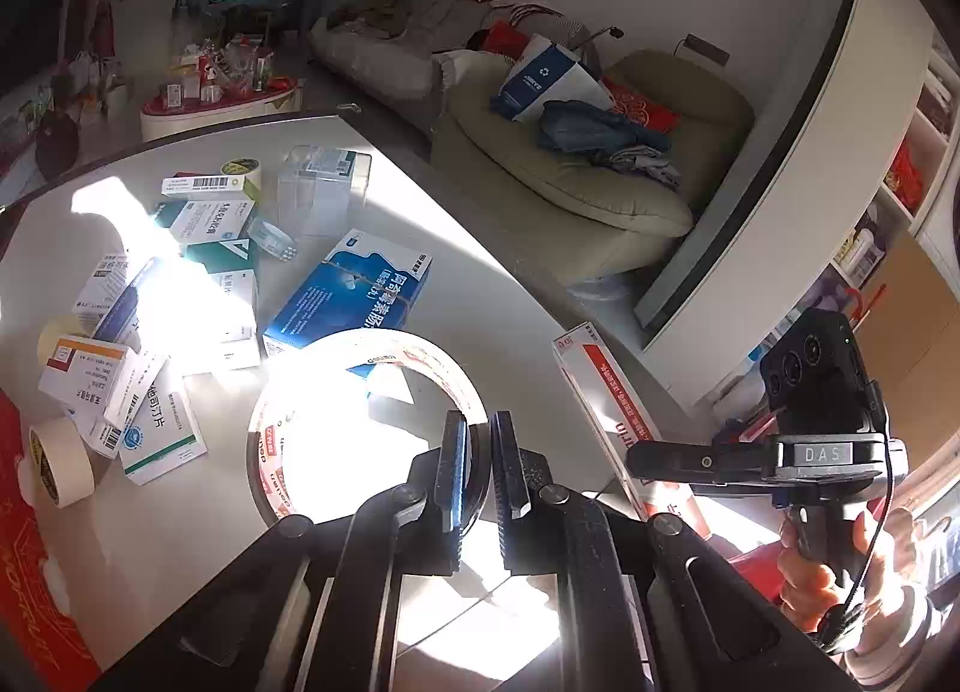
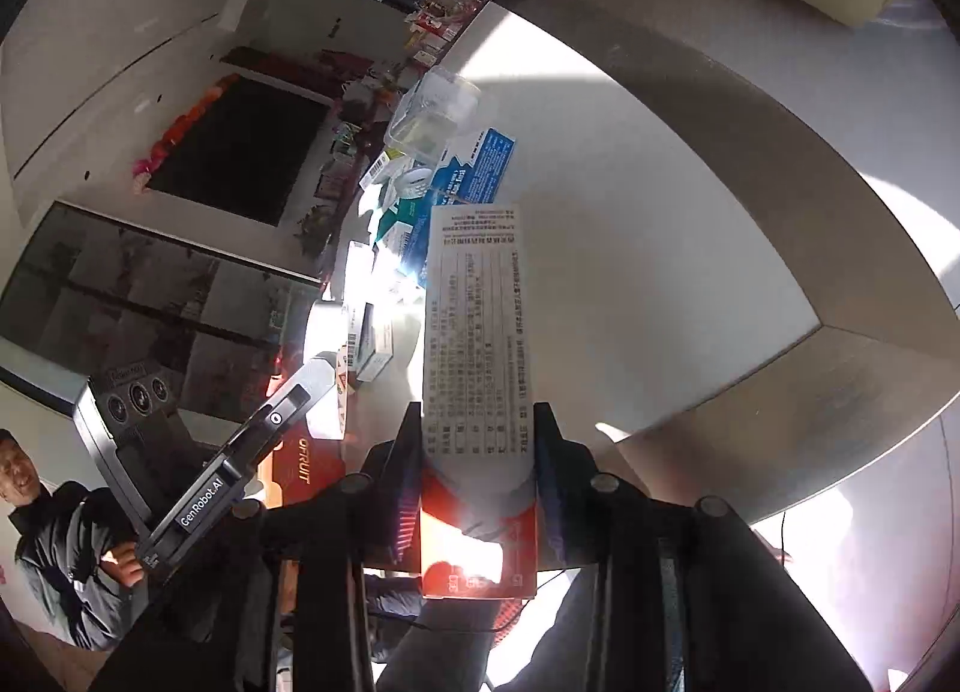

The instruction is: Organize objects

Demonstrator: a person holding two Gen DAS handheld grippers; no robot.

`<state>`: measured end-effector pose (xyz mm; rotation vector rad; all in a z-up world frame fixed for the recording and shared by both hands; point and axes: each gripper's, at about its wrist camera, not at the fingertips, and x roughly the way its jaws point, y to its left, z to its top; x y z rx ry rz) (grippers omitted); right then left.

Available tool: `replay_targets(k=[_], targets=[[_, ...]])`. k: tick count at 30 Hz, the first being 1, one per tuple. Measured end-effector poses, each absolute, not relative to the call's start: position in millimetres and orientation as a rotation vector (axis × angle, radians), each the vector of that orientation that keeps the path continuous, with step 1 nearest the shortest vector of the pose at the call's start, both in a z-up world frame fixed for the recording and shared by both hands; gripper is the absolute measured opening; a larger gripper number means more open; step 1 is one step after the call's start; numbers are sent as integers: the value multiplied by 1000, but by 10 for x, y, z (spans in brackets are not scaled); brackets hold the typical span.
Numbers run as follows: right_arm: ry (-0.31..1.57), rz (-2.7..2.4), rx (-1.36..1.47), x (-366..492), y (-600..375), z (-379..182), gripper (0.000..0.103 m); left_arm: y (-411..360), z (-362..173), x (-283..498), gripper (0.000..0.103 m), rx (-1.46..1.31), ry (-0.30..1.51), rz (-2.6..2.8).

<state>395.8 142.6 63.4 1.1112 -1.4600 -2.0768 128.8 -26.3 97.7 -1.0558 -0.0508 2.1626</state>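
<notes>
With most medicine boxes [image 1: 150,296] scattered on the white table [image 1: 198,524], the left gripper [image 1: 480,467] pinches the clear tape roll's [image 1: 360,428] rim and the right gripper [image 2: 477,470] clamps a long red-and-white carton [image 2: 474,332].

Both grippers are built in black. The left gripper [image 1: 480,467] shows blue-faced finger pads and round silver pivot screws on its linkage arms. The right gripper [image 2: 477,470] repeats that build, again with blue pad edges. A grey block marked "DAS" is mounted on it, and a thin black cable runs down past the right hand [image 1: 834,566]. A white cuff is worn there.
</notes>
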Motion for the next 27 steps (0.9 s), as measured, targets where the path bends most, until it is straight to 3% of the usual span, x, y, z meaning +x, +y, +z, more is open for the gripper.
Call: replay_targets(k=[4,10,27], targets=[[-1710,-1753,877,4111,1310,487,33,-721,1317,1438,8,-984,-265,2157],[-1810,-1497,757,4161,909,417,33,-1380,1579,1688,8,-911,-347,2257],[-1643,-1447,1018,3893,-151,567,33,-2762,1257,1931,8,-929,-593,2527]])
